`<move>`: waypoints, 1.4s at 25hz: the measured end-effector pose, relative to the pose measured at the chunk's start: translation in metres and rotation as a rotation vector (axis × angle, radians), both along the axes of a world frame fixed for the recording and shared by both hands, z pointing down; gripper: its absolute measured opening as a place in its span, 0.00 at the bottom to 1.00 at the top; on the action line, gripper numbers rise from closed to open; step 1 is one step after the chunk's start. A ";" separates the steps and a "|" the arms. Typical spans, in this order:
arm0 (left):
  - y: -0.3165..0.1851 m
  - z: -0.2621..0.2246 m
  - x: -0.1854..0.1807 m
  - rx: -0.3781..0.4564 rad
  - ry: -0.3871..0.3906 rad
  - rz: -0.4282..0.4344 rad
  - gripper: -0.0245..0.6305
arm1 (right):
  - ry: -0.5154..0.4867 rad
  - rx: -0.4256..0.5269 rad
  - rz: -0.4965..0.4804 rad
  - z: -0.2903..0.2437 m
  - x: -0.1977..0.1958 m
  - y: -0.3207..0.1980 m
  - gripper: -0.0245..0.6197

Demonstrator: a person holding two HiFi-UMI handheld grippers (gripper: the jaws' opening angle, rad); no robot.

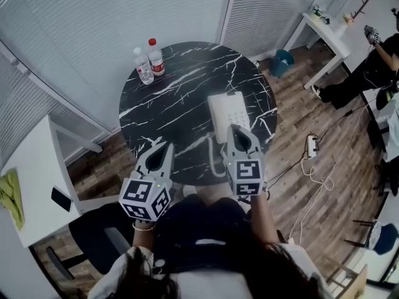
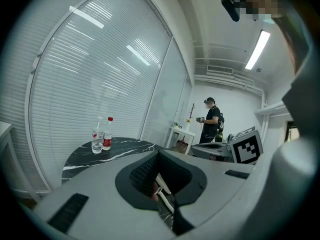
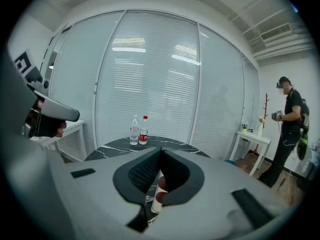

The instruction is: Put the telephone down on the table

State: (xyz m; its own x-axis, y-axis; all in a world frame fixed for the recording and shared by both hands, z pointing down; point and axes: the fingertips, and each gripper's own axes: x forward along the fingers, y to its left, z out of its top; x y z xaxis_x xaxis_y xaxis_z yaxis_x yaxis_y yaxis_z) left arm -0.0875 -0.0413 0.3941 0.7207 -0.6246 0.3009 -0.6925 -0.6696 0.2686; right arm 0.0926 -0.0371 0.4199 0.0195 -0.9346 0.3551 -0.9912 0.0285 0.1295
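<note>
Already the phone [image 1: 225, 112] lies flat on the table [image 1: 181, 86] in the head view, its cord [image 1: 214, 157] looping off the near edge. The right gripper [image 1: 240, 128] sits just at the phone's near end, and the left gripper [image 1: 166, 146] is off to one side, over the table edge. The left gripper view shows its jaws clenched on nothing. In the right gripper view the jaws are likewise pressed together and empty. Any pull-back is best kept level and clear of the cord, so the phone isn't dragged.

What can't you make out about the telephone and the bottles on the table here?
- Telephone: in the head view the right gripper covers its near end, so the handset's position is unclear.
- In the right gripper view, the gripper's own body hides nearly all of it.
- Bottles: label print too small in every view.
</note>
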 end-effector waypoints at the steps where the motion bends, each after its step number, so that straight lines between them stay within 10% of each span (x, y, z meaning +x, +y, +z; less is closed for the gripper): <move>1: -0.001 0.000 -0.002 -0.001 0.002 0.004 0.04 | 0.000 -0.004 0.008 0.001 0.000 0.000 0.04; 35: -0.035 -0.002 0.019 -0.027 -0.012 -0.058 0.04 | -0.027 -0.105 -0.079 0.031 0.011 -0.046 0.10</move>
State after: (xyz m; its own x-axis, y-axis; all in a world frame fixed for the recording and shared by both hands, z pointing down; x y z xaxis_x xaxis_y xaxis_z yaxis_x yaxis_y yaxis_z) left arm -0.0683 -0.0764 0.3918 0.6793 -0.6570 0.3268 -0.7335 -0.6206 0.2771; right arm 0.1041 -0.0828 0.4505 -0.0635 -0.8904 0.4507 -0.9884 0.1187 0.0952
